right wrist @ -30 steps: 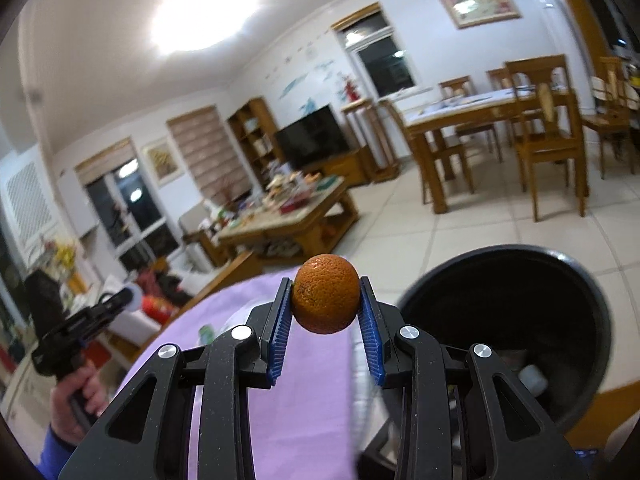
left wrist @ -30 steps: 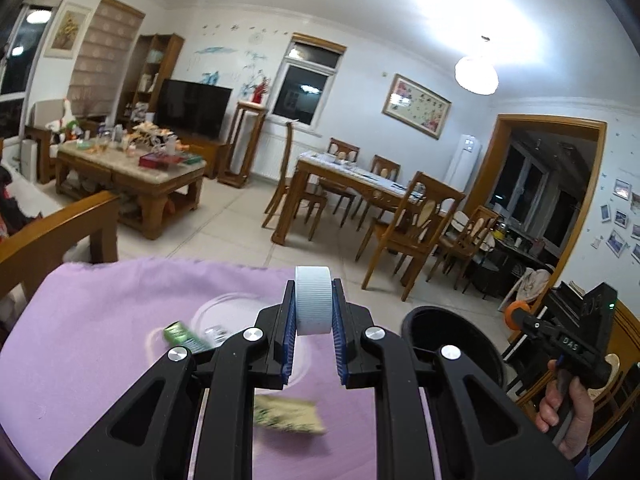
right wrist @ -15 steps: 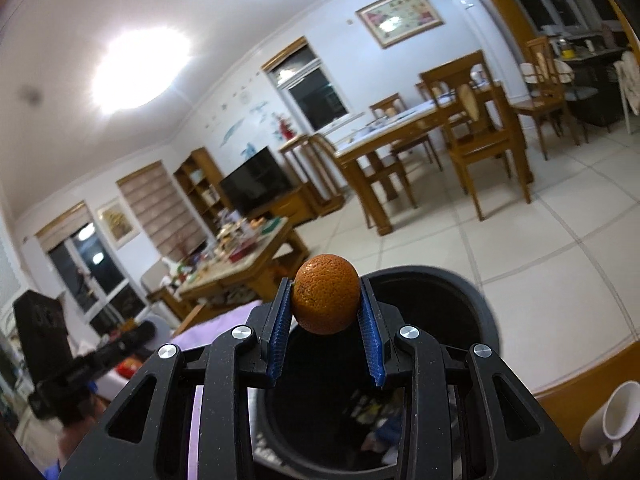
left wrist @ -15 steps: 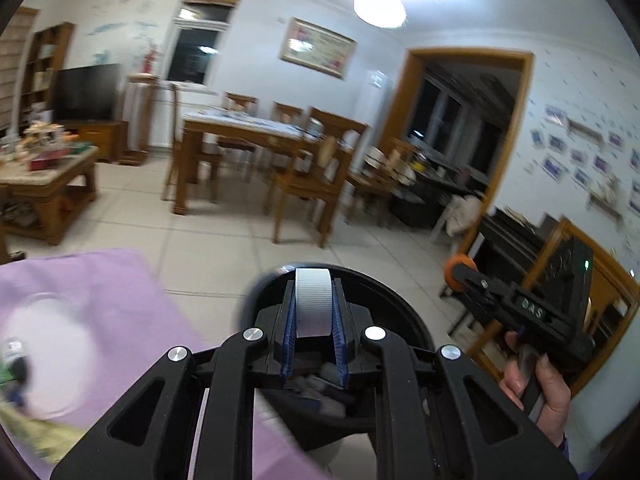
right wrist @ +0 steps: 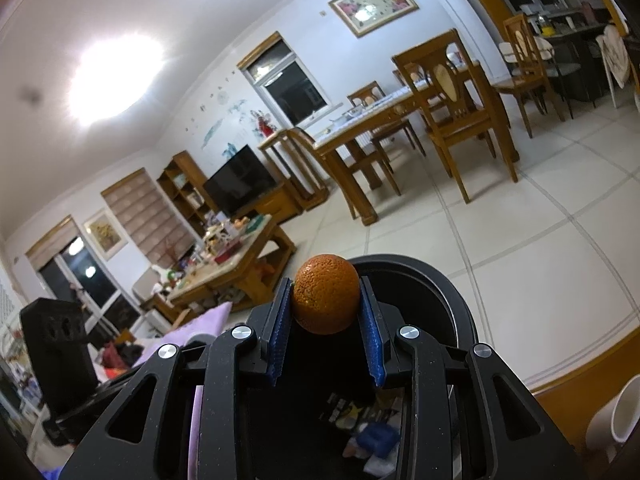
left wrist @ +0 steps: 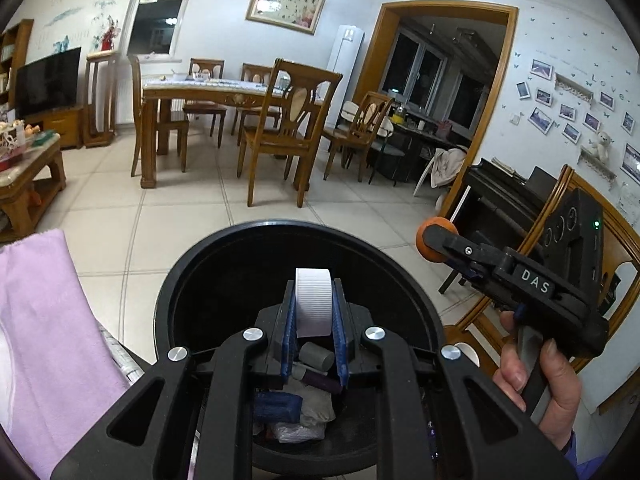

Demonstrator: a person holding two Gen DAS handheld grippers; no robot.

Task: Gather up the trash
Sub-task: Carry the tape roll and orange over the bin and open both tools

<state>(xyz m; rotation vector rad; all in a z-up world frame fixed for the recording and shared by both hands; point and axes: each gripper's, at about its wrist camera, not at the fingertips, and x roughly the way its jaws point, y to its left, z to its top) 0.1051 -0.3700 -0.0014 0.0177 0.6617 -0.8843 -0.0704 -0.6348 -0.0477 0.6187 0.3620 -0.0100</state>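
Observation:
My left gripper (left wrist: pixel 313 307) is shut on a white ribbed roll (left wrist: pixel 313 302) and holds it over the open black trash bin (left wrist: pixel 192 272). Several pieces of trash (left wrist: pixel 298 408) lie at the bin's bottom. My right gripper (right wrist: pixel 326 300) is shut on an orange (right wrist: pixel 326 299) and holds it above the same bin (right wrist: pixel 452 300). The right gripper also shows in the left wrist view (left wrist: pixel 434 240) at the bin's right, with the orange between its fingers.
A purple cloth (left wrist: pixel 52 340) covers the surface left of the bin. A white mug (right wrist: pixel 618 412) stands at the right edge. A dining table with wooden chairs (left wrist: pixel 288 128) and a cluttered coffee table (right wrist: pixel 228 256) stand across the tiled floor.
Both grippers have moved from the purple cloth to over the bin, still holding the roll and the orange. The bin's inside with its trash has come into view.

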